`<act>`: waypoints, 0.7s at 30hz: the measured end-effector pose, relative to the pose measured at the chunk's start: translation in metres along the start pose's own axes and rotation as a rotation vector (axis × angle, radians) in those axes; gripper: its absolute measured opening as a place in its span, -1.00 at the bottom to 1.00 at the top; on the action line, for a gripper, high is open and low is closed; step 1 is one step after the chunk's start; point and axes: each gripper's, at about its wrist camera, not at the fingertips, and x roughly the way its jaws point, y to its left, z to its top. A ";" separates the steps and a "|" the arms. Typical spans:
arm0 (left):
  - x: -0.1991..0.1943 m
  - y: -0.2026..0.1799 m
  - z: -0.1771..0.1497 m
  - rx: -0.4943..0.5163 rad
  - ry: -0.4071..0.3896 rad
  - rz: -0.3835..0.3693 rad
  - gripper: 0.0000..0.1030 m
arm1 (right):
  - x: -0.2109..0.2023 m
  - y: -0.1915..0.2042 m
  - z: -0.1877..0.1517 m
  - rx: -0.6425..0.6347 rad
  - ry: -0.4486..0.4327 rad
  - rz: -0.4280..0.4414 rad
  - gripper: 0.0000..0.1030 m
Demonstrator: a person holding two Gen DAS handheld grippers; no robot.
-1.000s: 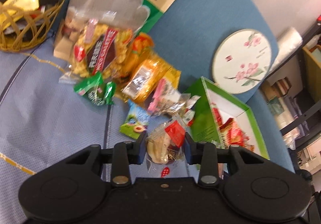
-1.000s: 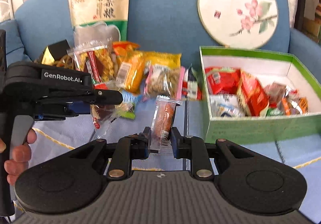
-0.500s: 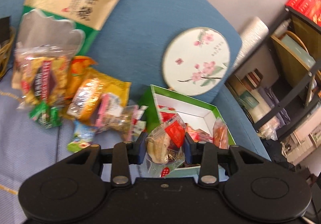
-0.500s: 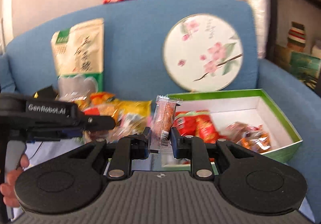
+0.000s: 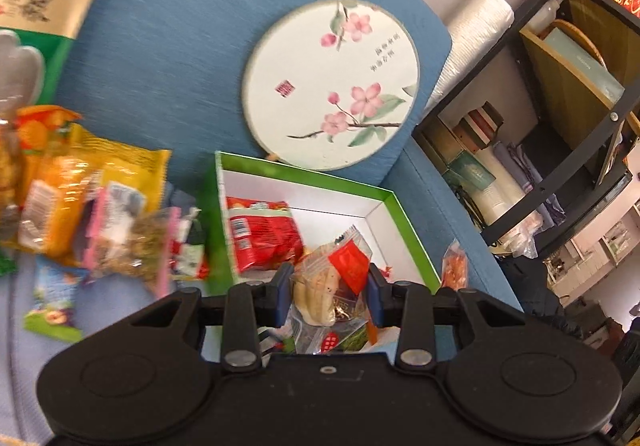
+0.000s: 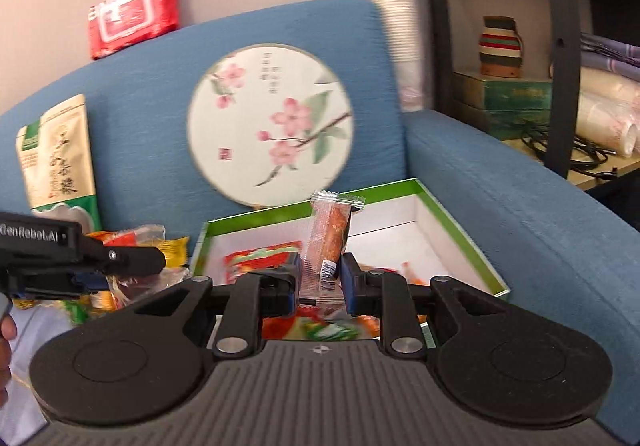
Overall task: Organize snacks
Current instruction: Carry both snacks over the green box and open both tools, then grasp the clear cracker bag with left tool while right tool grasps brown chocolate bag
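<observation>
My left gripper [image 5: 326, 292] is shut on a clear snack packet with a red label [image 5: 332, 282] and holds it over the near part of the green box [image 5: 304, 176]. A red snack bag [image 5: 262, 234] lies inside the box. My right gripper [image 6: 320, 282] is shut on a thin clear packet holding an orange stick snack [image 6: 330, 238], upright above the green box [image 6: 464, 234]. The left gripper's side [image 6: 80, 258] shows at the left of the right wrist view. A pile of loose snacks [image 5: 84, 198] lies left of the box on the sofa seat.
A round flower-print fan [image 5: 332, 86] leans on the blue sofa back [image 5: 180, 38] behind the box. A large tea bag [image 6: 58, 158] stands at the left. A red wipes pack [image 6: 132, 14] sits on the sofa top. Shelves [image 5: 560, 106] stand to the right.
Both grippers have moved right and up from the snack pile to over the green box, each carrying its packet. The basket has left the left wrist view.
</observation>
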 end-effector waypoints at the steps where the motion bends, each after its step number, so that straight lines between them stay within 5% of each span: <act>1: 0.007 -0.003 0.002 0.007 0.004 -0.003 -0.63 | 0.002 -0.004 0.000 0.002 0.002 -0.003 -0.29; 8: 0.051 -0.022 0.005 0.053 0.030 -0.018 -0.57 | 0.027 -0.019 -0.002 -0.012 0.017 0.011 -0.25; 10: 0.057 -0.020 0.002 0.060 0.015 -0.007 -0.03 | 0.036 -0.019 -0.006 -0.034 0.037 0.047 -0.02; 11: 0.058 -0.016 0.000 0.049 0.016 -0.001 0.92 | 0.042 -0.018 -0.009 -0.049 0.053 0.051 0.13; 13: 0.053 -0.006 -0.004 0.002 0.002 0.018 1.00 | 0.048 -0.015 -0.016 -0.081 0.084 0.028 1.00; 21: 0.004 0.014 -0.006 0.001 -0.049 0.088 1.00 | 0.028 -0.001 -0.022 -0.112 0.056 0.049 1.00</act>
